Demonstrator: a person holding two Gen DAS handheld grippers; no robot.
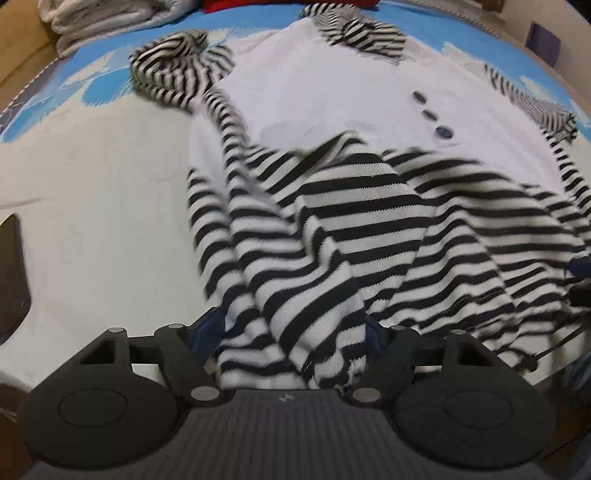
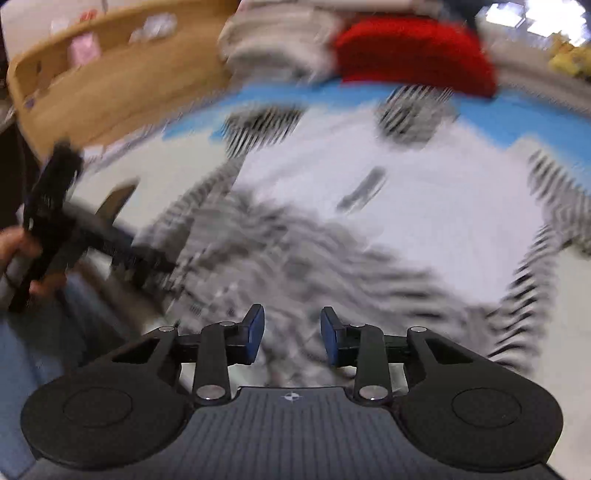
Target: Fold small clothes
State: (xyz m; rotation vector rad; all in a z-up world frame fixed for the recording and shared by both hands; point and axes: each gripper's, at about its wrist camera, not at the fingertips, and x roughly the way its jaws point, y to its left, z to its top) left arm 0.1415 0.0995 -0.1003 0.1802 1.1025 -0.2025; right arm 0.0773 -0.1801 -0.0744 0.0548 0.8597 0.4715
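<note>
Though rumpled, garment (image 1: 332, 221) inside left tool (image 1: 291, 326)

The right wrist view was strongly blurred, so the striped garment (image 2: 295, 258) showed only as grey streaks. In the left wrist view, striped cloth covered the fingers (image 1: 212, 325) of the left gripper (image 1: 291, 332), and a red item (image 1: 221, 4) was cut by the top edge.

A small black-and-white striped garment (image 1: 332, 229) with a plain white front panel and three dark buttons (image 1: 430, 114) lies spread on the bed, its striped lower part bunched up in loose folds.
</note>
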